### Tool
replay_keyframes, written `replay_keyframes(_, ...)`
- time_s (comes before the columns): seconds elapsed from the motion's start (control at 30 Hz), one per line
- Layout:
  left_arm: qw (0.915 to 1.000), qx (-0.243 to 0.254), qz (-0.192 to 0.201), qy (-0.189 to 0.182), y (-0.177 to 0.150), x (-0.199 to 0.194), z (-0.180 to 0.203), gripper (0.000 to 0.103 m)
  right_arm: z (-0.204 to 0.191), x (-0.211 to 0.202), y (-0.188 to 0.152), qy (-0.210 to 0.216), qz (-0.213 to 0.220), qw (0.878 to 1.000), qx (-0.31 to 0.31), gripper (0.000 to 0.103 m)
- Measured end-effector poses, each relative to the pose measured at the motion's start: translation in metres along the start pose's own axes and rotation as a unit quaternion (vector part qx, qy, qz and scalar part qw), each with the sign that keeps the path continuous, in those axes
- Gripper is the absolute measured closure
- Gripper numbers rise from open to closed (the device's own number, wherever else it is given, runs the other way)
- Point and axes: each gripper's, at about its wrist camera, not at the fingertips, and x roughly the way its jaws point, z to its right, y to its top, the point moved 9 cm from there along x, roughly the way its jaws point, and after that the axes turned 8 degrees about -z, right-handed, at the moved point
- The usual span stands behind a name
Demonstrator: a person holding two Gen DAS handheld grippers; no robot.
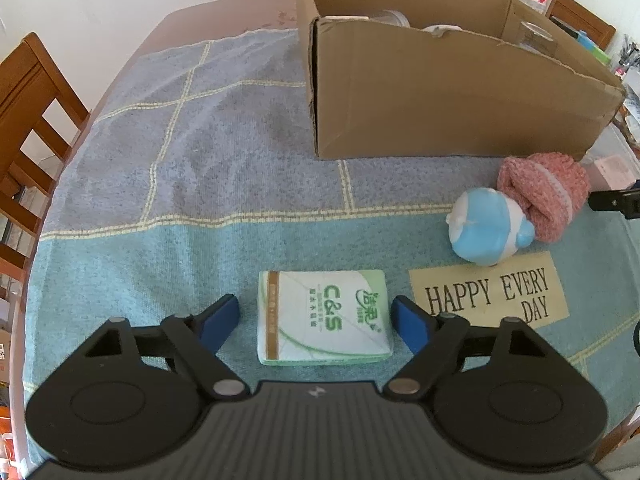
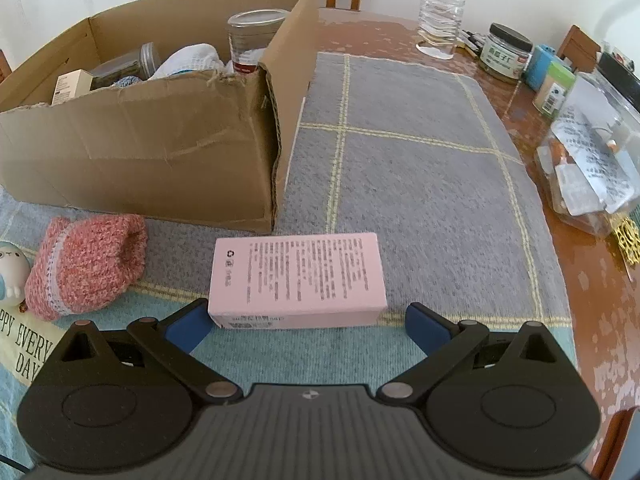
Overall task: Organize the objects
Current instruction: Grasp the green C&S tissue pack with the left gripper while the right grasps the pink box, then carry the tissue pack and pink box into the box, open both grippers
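Two handheld grippers point down at a checked blue-and-grey mat on a wooden table. The left gripper straddles a green-and-white tissue pack lying flat on the mat, its blue pads apart from the pack's sides, while the right gripper stands wide with its jaws on either side of a pink carton without touching it. Behind them stands an open cardboard box already holding jars and cloth; a pink knitted sock and a blue-and-white toy lie just in front of the box, touching each other.
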Motion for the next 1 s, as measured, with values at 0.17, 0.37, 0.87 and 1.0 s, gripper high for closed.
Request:
replay_keyframes(0.17, 1.0, -0.004, 0.0, 0.0, 0.0, -0.001, 0.0, 0.024, -0.003, 0.002, 0.006, 0.005, -0.006, 1.0, -0.011, 0.001)
replay_keyframes(0.37, 1.0, 0.0, 0.0, 0.003, 0.002, -0.002, 0.001, 0.031, -0.01, 0.0, 0.016, 0.011, -0.012, 1.0, -0.026, 0.013)
replay_keyframes(0.87, 0.9981, 0.029, -0.017, -0.051, 0.014, -0.026, 0.006, 0.039, -0.008, -0.034, 0.022, 0.025, -0.02, 0.999, -0.044, 0.019)
replay_keyframes(1.0, 0.9966, 0.056, -0.007, -0.06, 0.026, -0.048, 0.01, 0.039, -0.014, -0.057, 0.025, 0.032, -0.011, 0.997, -0.074, 0.019)
